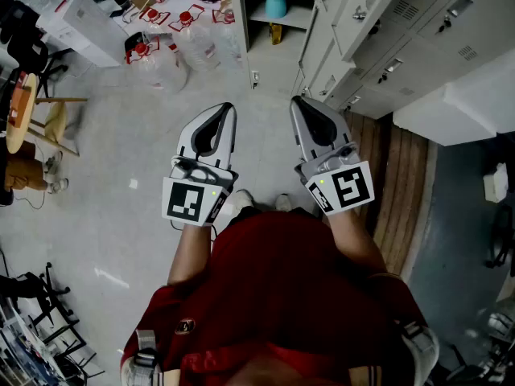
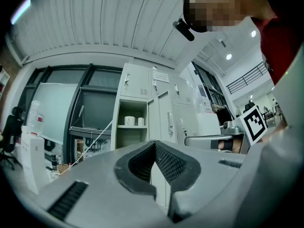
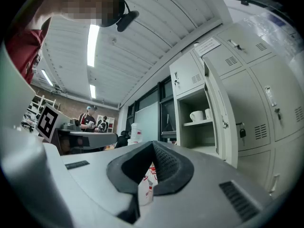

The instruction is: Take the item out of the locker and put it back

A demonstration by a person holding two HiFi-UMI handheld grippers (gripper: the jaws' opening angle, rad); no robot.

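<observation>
Head view puts the left gripper [image 1: 226, 111] and the right gripper [image 1: 297, 103] side by side at the centre of the frame, above the person's red shirt [image 1: 282, 296]. Both point toward the top of the picture. Each carries one marker cube [image 1: 193, 200], two in all.

The open locker [image 2: 129, 139] is well ahead of both grippers, and neither touches it. In the left gripper view it sits above and left of the jaw tips, with its door [image 2: 167, 122] swung out to the right. On its upper shelf a white mug [image 2: 129, 121] and a white cup [image 2: 141, 121] stand just beside each other. These two vessels are the only things visible on that shelf. In the right gripper view the same pair appears at the right of the frame, above and to the right of the jaw tips.

The left gripper's jaws are together at the tips, with nothing between the ribbed pads. The right gripper's jaws are also fully together, with nothing held.

Several clear plastic bottles [image 1: 161, 55] with red caps stand on the pale floor [image 1: 121, 215] at the upper left of the head view; their exact number cannot be told. Two people [image 3: 88, 118] stand far off at the left of the right gripper view.
</observation>
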